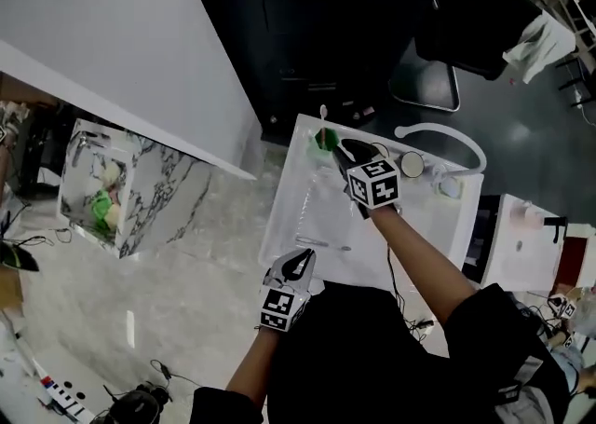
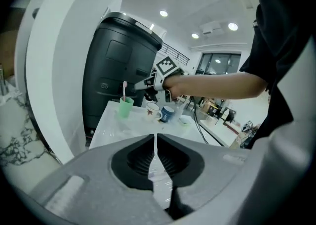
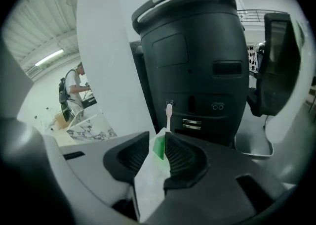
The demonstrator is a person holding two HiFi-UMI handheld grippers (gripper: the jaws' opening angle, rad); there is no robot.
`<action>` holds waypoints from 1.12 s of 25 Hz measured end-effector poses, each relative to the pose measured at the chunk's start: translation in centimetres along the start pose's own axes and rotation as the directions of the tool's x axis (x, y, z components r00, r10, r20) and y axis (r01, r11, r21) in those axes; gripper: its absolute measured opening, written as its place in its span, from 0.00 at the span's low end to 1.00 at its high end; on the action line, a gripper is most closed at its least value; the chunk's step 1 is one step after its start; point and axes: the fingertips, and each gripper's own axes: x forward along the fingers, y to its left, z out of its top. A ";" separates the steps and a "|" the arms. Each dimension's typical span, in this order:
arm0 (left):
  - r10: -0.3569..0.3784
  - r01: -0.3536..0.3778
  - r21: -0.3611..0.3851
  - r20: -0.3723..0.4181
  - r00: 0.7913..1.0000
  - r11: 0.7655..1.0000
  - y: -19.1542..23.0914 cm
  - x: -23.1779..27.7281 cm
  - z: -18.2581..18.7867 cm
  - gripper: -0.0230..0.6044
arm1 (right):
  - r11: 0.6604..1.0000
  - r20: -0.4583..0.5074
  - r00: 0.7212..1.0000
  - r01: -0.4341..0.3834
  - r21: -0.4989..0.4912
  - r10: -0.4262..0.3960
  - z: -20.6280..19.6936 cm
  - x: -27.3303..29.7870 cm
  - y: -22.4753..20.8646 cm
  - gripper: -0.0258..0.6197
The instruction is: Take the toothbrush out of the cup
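The toothbrush (image 3: 169, 112) stood upright in the cup (image 3: 159, 149), just ahead of the right tool's (image 1: 343, 154) narrowly parted, empty jaws (the left tool (image 2: 156, 140), closed, was farther off).

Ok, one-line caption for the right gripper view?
Right gripper, jaws slightly apart, lines up on the green cup with the toothbrush upright in it.

Mugs (image 2: 153, 112) crowding green cup (image 2: 125, 107) on right; black bin (image 2: 118, 66) standing close behind it; near table (image 1: 317, 212) half lying open.
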 end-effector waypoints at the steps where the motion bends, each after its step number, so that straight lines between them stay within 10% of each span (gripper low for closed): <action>1: 0.015 -0.015 -0.019 0.006 1.000 1.000 0.3 -0.1 -0.3 0.09 | 1.000 -0.018 1.000 0.004 -0.015 -0.004 0.0 1.2 -0.2 0.17; 28: 0.195 -0.206 -0.139 -0.092 0.977 0.968 8.3 -6.5 -6.9 0.09 | 0.991 -0.061 0.991 0.123 0.045 -0.121 -0.8 9.8 -2.9 0.10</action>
